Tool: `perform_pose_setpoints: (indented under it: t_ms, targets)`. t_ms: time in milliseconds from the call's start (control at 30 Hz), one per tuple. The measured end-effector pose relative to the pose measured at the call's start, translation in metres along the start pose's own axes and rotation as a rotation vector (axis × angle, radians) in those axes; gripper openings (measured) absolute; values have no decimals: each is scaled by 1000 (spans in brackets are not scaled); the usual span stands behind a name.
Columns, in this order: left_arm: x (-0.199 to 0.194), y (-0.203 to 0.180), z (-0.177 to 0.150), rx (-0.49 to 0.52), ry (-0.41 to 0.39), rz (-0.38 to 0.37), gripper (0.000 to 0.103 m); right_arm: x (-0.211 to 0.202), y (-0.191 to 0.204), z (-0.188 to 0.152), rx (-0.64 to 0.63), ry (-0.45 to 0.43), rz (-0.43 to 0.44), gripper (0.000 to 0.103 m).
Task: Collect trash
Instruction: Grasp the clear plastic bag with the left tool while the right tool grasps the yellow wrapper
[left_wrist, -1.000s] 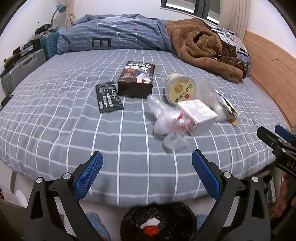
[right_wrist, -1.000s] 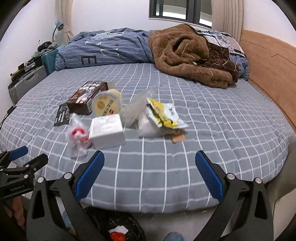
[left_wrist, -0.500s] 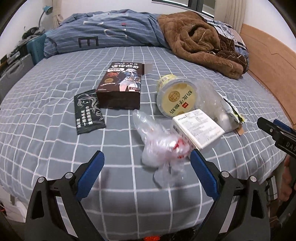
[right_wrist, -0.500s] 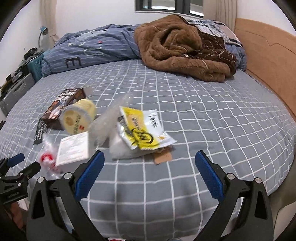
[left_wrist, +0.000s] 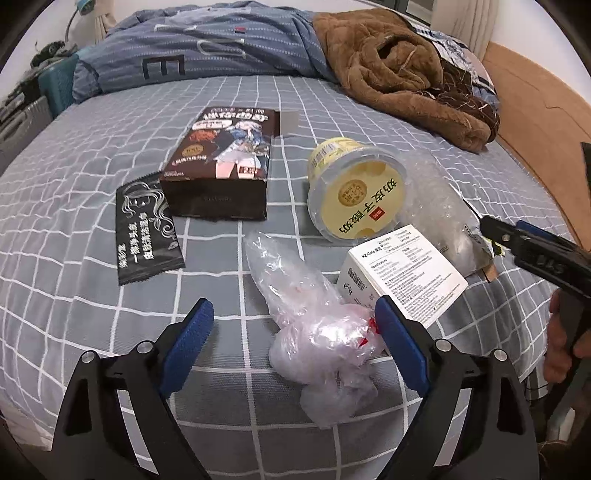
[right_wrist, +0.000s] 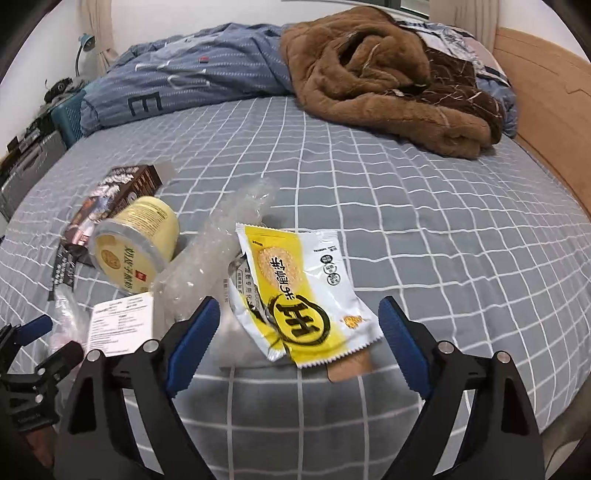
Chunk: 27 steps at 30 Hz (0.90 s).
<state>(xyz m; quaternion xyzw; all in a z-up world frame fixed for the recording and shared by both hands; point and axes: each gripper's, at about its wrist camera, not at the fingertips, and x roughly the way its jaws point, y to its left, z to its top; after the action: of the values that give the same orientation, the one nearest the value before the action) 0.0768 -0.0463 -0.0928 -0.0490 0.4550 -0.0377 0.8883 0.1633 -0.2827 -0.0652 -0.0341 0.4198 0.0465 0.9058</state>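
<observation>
Right at the near edge of the bed (left_wrist: 74, 206), both grippers are held wide apart with nothing between the pads. The left gripper (left_wrist: 293, 332) is lined up on the crumpled clear plastic bag (left_wrist: 317, 332), which sits between its fingers but isn't squeezed. The right gripper (right_wrist: 299, 325) frames the yellow snack wrapper (right_wrist: 299, 295), also ungripped, lying on a second wrapper with a bit of brown card poking out underneath.

Honestly the step looks like a double approach, so nothing's been collected yet. For the bag, the bunched middle should probably be pinched rather than the loose tail, since thin film slips. The white box (left_wrist: 402, 277) is touching the bag on the right, so it could get nudged on closing. The wrapper lies flat, so one fingertip would likely need to be slid under an edge.

A bit further back, the yellow tub (left_wrist: 356, 194) is tipped on its side beside the bubble wrap (right_wrist: 207, 262), with the dark box (left_wrist: 221, 166) and black sachet (left_wrist: 146, 229) to the left. Way back, a brown blanket (right_wrist: 388, 81) is piled up.
</observation>
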Motion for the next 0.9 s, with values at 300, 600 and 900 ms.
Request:
perform_pose_setpoints:
  t_ms: [300, 600, 900]
  targets:
    - [4, 0, -3, -9, 21, -63, 71, 22, 5, -2, -25, 73, 54, 53]
    - [1, -8, -5, 11, 26, -87, 54, 20, 2, -2, -7, 86, 110, 17]
    - [-3, -9, -4, 8, 15, -80, 51, 14, -2, 1, 7, 68, 81, 7]
